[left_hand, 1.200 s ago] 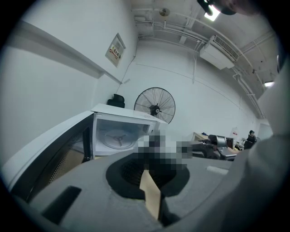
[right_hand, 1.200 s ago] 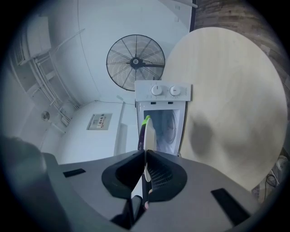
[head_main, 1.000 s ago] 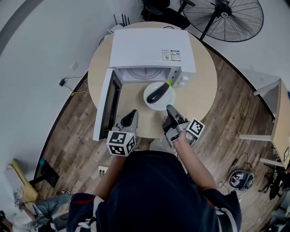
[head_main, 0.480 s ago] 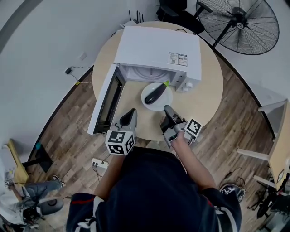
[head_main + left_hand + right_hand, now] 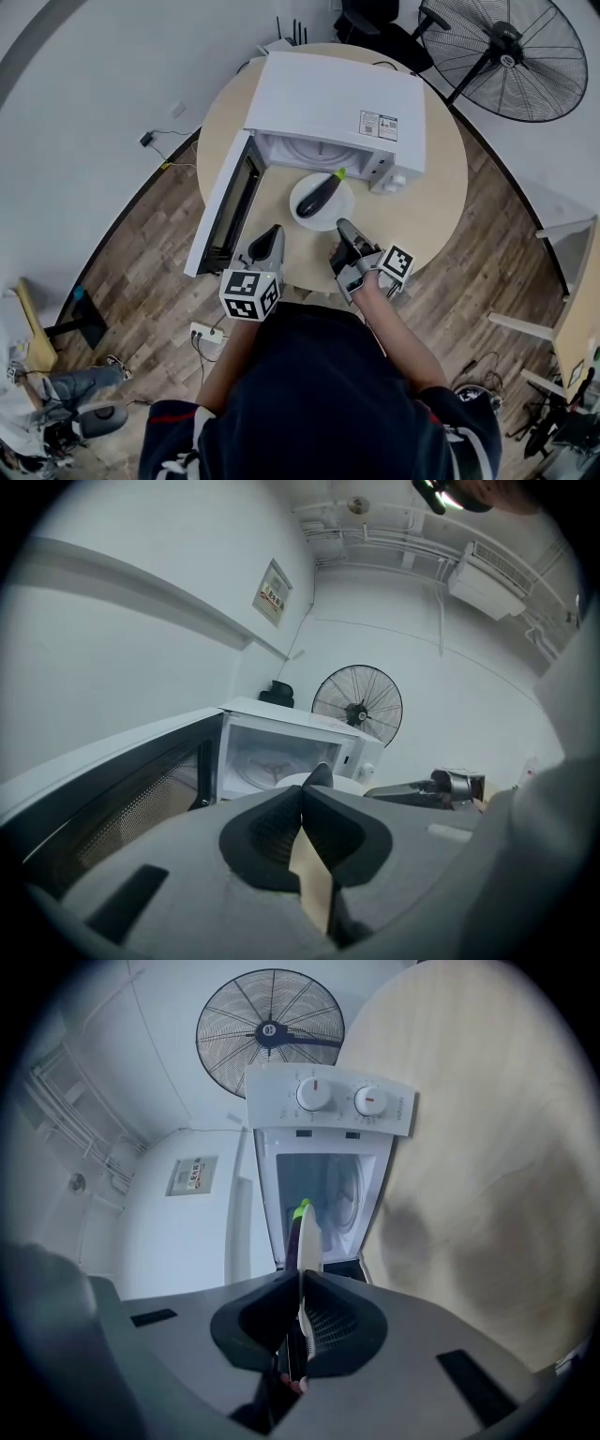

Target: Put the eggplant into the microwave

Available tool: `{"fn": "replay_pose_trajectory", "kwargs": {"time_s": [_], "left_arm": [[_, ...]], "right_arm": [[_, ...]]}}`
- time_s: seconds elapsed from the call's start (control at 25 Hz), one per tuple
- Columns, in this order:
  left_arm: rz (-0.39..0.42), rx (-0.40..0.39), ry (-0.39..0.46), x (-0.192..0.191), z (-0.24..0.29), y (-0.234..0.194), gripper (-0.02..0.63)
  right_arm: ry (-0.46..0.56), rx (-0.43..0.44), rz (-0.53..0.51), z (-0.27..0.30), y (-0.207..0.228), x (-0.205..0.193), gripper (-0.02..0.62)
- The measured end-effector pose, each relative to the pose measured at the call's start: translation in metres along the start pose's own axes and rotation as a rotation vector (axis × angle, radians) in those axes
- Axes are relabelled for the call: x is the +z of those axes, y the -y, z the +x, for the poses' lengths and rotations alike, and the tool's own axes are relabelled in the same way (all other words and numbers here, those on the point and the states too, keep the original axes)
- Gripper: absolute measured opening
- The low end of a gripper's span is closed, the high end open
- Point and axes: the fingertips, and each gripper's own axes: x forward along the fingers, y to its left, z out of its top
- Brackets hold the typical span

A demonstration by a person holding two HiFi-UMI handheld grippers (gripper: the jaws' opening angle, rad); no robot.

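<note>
A dark purple eggplant (image 5: 317,195) with a green stem lies on a white plate (image 5: 334,214) on the round table, just in front of the white microwave (image 5: 328,98). The microwave's door (image 5: 225,202) stands open to the left. My right gripper (image 5: 340,227) is shut on the plate's near rim. In the right gripper view the plate (image 5: 309,1241) shows edge-on between the jaws of that gripper (image 5: 300,1277), with the eggplant (image 5: 296,1232) beside it. My left gripper (image 5: 267,244) hovers left of the plate, shut and empty. From the left gripper (image 5: 302,791) the eggplant (image 5: 320,774) peeks over the jaws.
The round wooden table (image 5: 427,211) ends close behind both grippers. A large floor fan (image 5: 511,56) stands at the back right. The microwave's cavity (image 5: 272,761) with its turntable is open. Cables and a socket strip (image 5: 204,335) lie on the wooden floor at the left.
The head view has shifted. The plate with the eggplant, held by my right gripper, sits a little further left along the microwave's front. The left gripper keeps its place.
</note>
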Motion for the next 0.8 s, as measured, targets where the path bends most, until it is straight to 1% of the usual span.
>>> {"fn": "replay_pose_trajectory", "kwargs": {"time_s": [0.16,0.36,0.52,0.8], "left_arm": [[-0.001,-0.014,-0.010,0.002,0.003,-0.014,0.017],[0.023,-0.051,-0.022,0.012,0.008,-0.026,0.017],[0.034,-0.075,-0.039,0.014,0.011,-0.036,0.017],[0.046,-0.112,-0.089,0.008,0.019,-0.049,0.017]], "right_arm": [[0.014,-0.015,-0.004,0.011,0.003,-0.004,0.018],[0.056,-0.024,0.006,0.023,0.001,-0.003,0.018],[0.091,-0.043,0.002,0.036,0.005,0.002,0.018],[0.150,-0.081,-0.008,0.060,0.018,0.021,0.018]]}}
